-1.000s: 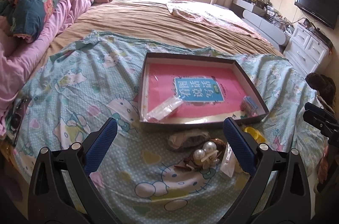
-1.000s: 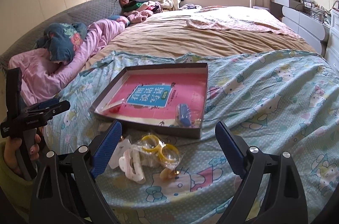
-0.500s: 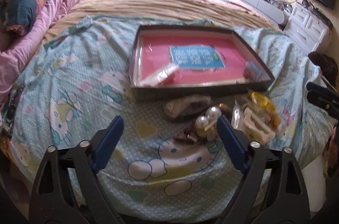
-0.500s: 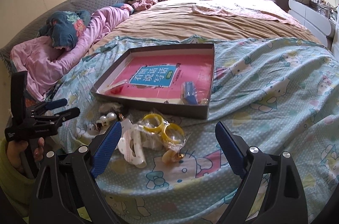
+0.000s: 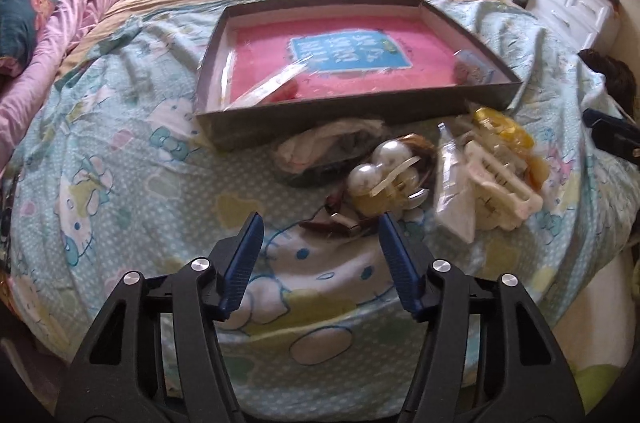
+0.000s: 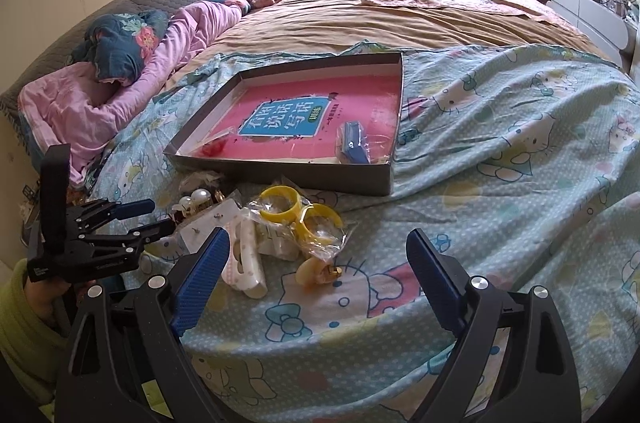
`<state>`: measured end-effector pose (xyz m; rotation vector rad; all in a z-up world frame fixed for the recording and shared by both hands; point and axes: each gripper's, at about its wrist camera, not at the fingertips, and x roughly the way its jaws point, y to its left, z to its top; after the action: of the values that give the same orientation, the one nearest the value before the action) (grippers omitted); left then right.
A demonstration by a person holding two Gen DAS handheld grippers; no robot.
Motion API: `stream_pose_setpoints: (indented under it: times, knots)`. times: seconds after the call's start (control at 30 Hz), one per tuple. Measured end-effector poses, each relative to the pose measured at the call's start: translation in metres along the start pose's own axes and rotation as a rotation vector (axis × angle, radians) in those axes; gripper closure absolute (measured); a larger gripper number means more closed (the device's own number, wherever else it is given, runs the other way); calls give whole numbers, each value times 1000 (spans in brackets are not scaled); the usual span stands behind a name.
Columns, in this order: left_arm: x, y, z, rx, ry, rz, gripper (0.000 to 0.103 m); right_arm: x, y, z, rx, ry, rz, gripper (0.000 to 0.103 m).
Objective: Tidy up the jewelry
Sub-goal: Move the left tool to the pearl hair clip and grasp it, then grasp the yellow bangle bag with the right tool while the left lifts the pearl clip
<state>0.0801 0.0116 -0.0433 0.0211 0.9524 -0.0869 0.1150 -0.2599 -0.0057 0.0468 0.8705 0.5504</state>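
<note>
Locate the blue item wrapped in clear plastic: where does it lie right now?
In the right wrist view, the blue item lies inside the shallow box, in its near right corner on the pink book cover, beyond the yellow rings on the bedspread.

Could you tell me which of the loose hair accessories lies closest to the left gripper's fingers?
The dark brown clip, lying just ahead of the left gripper; the pearl clip lies farther off.

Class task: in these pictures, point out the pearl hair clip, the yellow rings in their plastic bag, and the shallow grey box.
pearl hair clip [image 5: 365,178]: left wrist view, on its nearer pearl.
yellow rings [image 6: 280,202]: right wrist view, on the left ring's band.
shallow grey box [image 6: 280,176]: right wrist view, on its near outer wall.
</note>
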Motion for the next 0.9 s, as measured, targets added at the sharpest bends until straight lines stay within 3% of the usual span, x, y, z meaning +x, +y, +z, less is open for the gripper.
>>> stream_pose_setpoints:
  times: [0.13, 0.37, 0.9]
  knots:
    - [-3, -8, 6, 1, -23, -60, 61, 2, -6, 1, 10, -2, -2, 14]
    - [10, -21, 19, -5, -16, -99, 73, 15, -12, 2, 21, 13, -1, 14]
    - [23, -16, 26, -51, -20, -141, 75, 62, -14, 5, -12, 112, 46, 14]
